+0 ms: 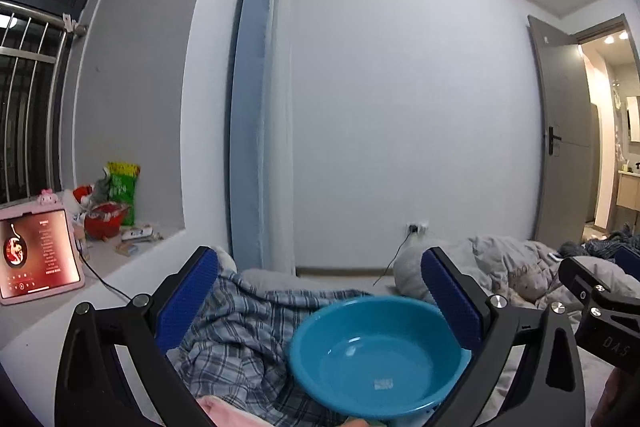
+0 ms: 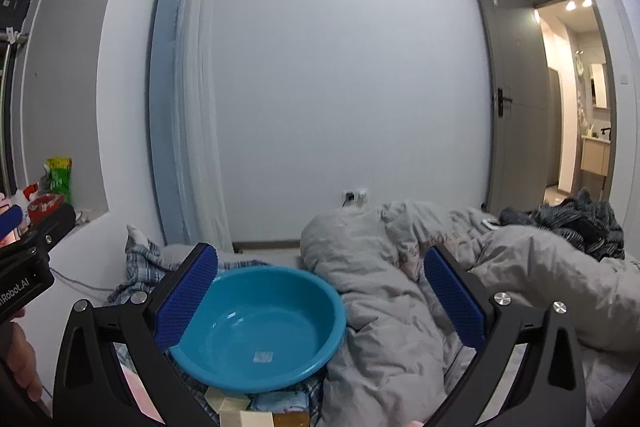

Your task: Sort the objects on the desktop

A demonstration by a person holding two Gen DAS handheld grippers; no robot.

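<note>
left wrist view: the left hand-held gripper (image 1: 320, 301), its blue pads spread apart, hovers over a blue basin (image 1: 380, 357) on a plaid blanket (image 1: 228, 331) on the bed. right wrist view: the right hand-held gripper (image 2: 320, 301), likewise apart and holding nothing, has the basin (image 2: 260, 331) at its left pad, beside a grey duvet (image 2: 400, 287).
</note>
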